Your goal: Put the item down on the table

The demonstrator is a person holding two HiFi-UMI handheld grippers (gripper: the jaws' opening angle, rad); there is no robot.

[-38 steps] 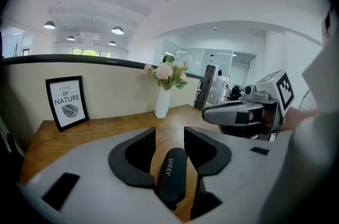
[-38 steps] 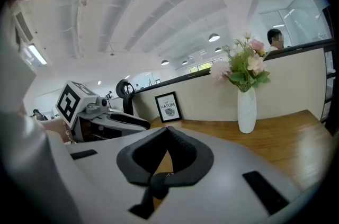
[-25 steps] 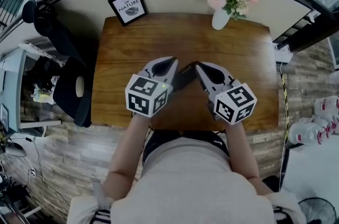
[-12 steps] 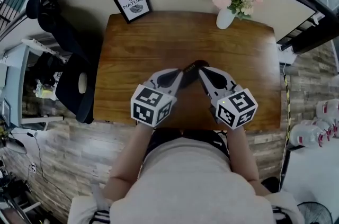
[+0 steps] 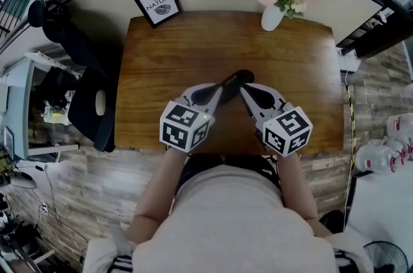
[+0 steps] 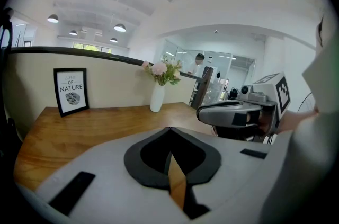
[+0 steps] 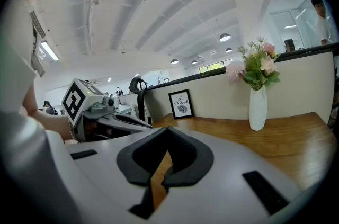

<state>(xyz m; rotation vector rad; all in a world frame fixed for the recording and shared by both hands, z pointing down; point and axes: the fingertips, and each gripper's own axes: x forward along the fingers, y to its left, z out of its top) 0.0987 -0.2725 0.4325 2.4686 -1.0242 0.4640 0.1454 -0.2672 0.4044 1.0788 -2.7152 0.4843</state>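
A dark oblong item shows on the wooden table in the head view, just past the tips of both grippers. My left gripper points at its near end and is shut, with nothing between the jaws in the left gripper view. My right gripper points in from the right and is shut and empty too. I cannot tell whether either tip touches the item. Both gripper views hide the item behind their own jaws.
A framed print leans on the wall at the table's back left. A white vase of pink flowers stands at the back right. A dark chair stands left of the table. The person's body is at the near edge.
Both grippers have drawn back a little toward the near edge. More of the dark item now shows beyond their tips. Both stay shut.
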